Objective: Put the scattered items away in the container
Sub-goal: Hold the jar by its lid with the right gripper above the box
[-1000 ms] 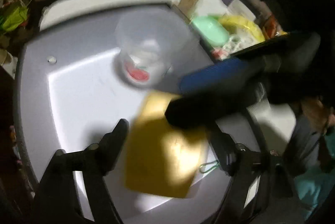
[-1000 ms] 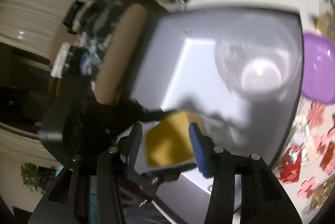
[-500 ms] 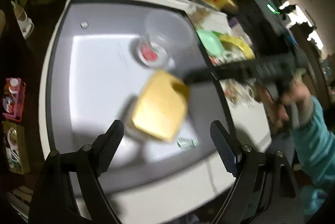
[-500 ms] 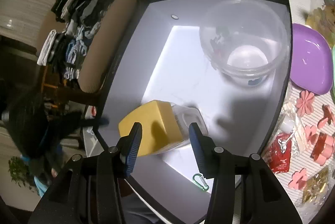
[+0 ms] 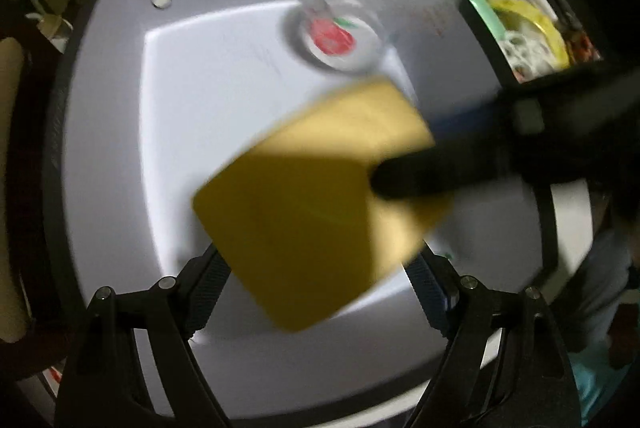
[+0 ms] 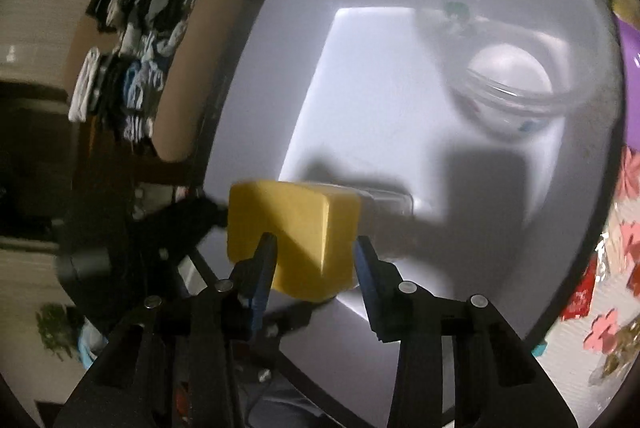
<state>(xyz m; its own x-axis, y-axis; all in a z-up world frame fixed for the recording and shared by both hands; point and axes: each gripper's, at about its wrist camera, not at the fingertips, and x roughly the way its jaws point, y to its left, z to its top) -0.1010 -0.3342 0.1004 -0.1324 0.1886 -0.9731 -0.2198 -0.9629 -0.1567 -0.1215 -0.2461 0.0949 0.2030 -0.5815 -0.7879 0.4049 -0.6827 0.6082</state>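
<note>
My right gripper (image 6: 315,253) is shut on a yellow sponge block (image 6: 294,232) and holds it above the grey tray (image 6: 372,108). In the left wrist view the same sponge (image 5: 316,200) hangs large and blurred between my open left fingers, with the right gripper's dark fingers (image 5: 440,172) clamped on its right side. My left gripper (image 5: 320,268) is open and empty beneath it. A clear plastic tub (image 6: 516,56) stands on the tray's far side; it also shows in the left wrist view (image 5: 340,24) with a red label at its base.
A small round disc (image 5: 161,0) lies near the tray's far left corner. A purple bowl (image 6: 630,84) and pink flower clips (image 6: 600,328) sit right of the tray. Green and yellow dishes (image 5: 520,16) crowd the far right. Hanging clothes (image 6: 132,40) stand to the left.
The right gripper has carried the yellow sponge closer to the left gripper, so it now fills the space above the left fingers. Both views are more blurred.
</note>
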